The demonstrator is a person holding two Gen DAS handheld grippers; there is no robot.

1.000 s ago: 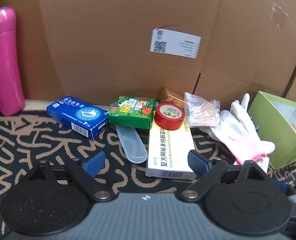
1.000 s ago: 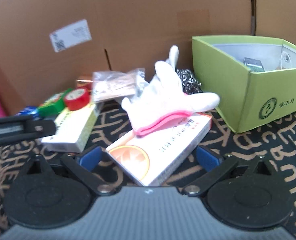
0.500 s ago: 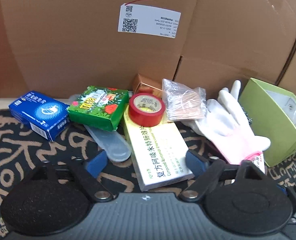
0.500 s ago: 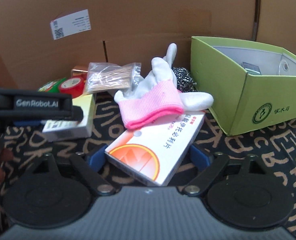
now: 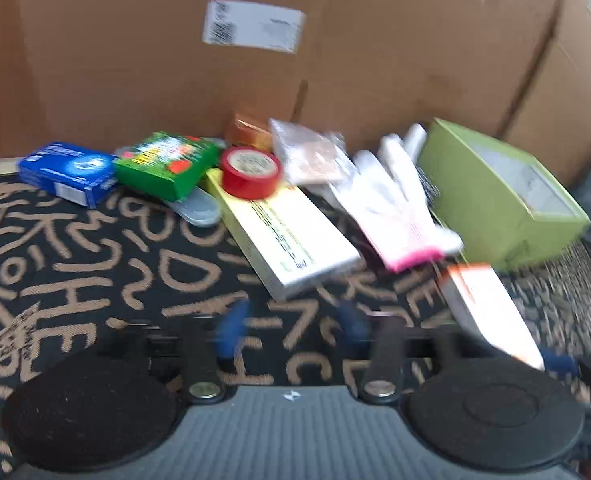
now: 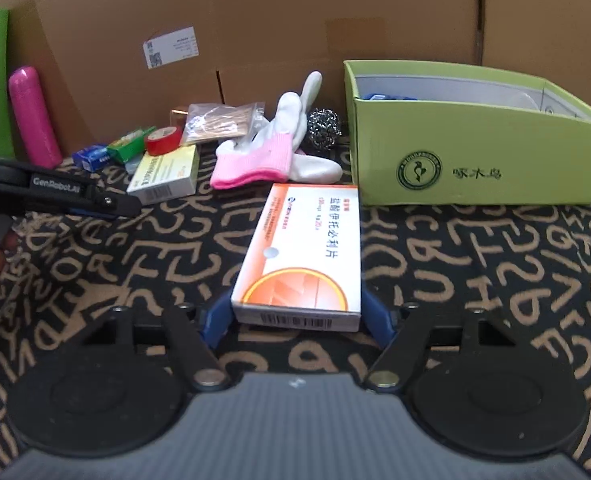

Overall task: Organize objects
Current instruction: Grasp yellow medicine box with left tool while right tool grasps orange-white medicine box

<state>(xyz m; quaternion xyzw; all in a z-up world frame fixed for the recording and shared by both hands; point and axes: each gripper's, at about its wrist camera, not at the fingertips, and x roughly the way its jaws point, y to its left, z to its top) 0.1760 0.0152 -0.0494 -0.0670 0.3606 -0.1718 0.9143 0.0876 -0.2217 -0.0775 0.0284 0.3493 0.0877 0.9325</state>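
Note:
An orange-and-white medicine box (image 6: 299, 256) lies flat on the lettered mat. My right gripper (image 6: 297, 320) has the box's near end between its blue fingers, and the closing jaws touch both of its sides. The left wrist view shows the same box (image 5: 487, 312) at the lower right. My left gripper (image 5: 291, 326) is blurred and its jaws are opening with nothing between them. A long yellow medicine box (image 5: 287, 236) lies just ahead of it, with a red tape roll (image 5: 249, 172) on its far end. A hand holds the left gripper (image 6: 95, 210) at the left edge of the right wrist view.
An open green carton (image 6: 475, 168) stands at the right against a cardboard wall. A white glove with a pink cuff (image 6: 271, 152), a steel scourer (image 6: 323, 128), a bag of sticks (image 6: 219, 120), a green box (image 5: 163, 164), a blue box (image 5: 69, 172) and a pink bottle (image 6: 33, 116) line the back.
My right gripper narrowed on the orange-and-white box and drew it back out from under the glove. My left gripper pulled back from the yellow box, which no longer lies between its fingers.

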